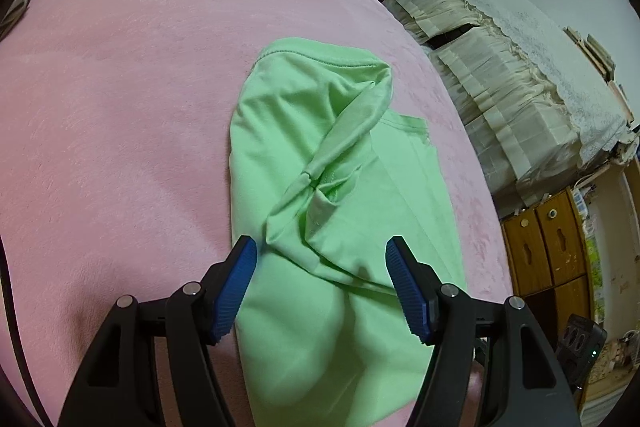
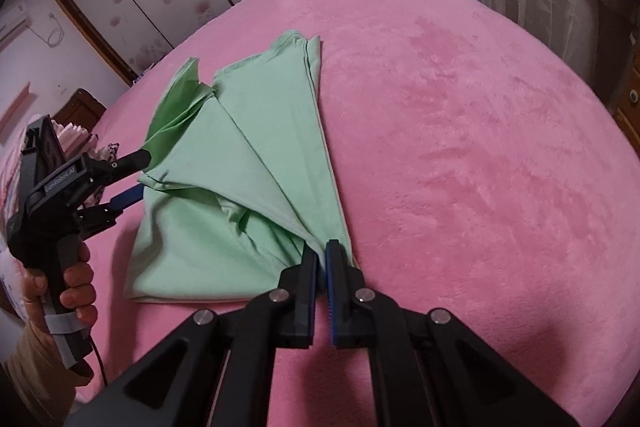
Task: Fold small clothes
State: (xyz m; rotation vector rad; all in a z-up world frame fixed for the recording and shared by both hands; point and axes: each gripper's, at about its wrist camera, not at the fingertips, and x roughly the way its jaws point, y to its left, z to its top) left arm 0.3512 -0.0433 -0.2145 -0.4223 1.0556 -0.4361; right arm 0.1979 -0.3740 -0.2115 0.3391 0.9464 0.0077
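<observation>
Right gripper: fingers clenched on a bunched corner of the green garment; cloth fans out from the pinch.
Left gripper: fingers released, standing wide over the garment's near end, fabric between them but not pressed. In the right wrist view its tips sit at the garment's far edge.
Reason for hold (judged): right pinch gathers layers to carry a fold across; left is poised to take the opposite edge.
Garment location: partly folded, rumpled, lying on the pink bed, directly ahead of both grippers.
Hand: grips the left tool's handle.
</observation>
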